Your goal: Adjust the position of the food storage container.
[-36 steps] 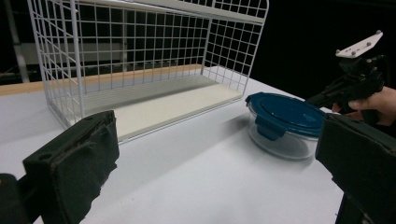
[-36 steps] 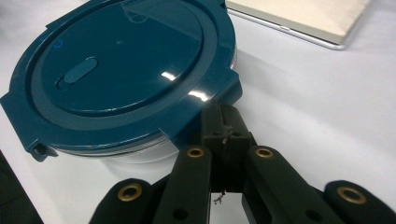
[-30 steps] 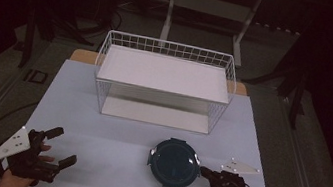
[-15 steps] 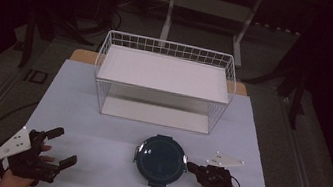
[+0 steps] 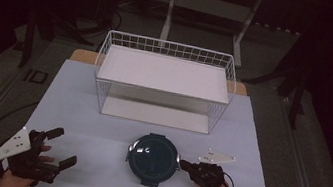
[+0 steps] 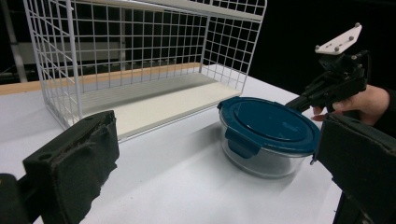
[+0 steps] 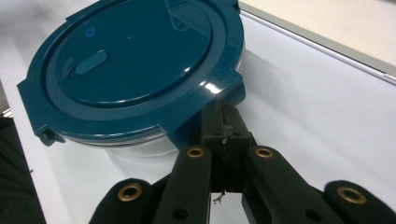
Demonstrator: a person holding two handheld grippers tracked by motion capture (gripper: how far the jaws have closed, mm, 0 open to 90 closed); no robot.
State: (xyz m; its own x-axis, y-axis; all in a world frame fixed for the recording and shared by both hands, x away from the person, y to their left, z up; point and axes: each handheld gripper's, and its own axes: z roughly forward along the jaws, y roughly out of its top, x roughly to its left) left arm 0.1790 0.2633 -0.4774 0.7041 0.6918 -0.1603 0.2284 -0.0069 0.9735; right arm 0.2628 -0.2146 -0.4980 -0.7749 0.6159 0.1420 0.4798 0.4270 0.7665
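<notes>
— Where do we see the container (image 5: 152,158)?
— On the desk (image 5: 98,128), in front of the wire basket (image 5: 164,80), its blue lid (image 7: 135,60) on a clear bowl.
— And our right gripper (image 5: 185,165)?
— Its fingers (image 7: 224,128) are pressed together, tips against a lid tab at the container's right side; nothing sits between them.
— Our left gripper (image 5: 57,147)?
— Well apart at the desk's near left corner, fingers (image 6: 74,163) spread wide and empty.
</notes>
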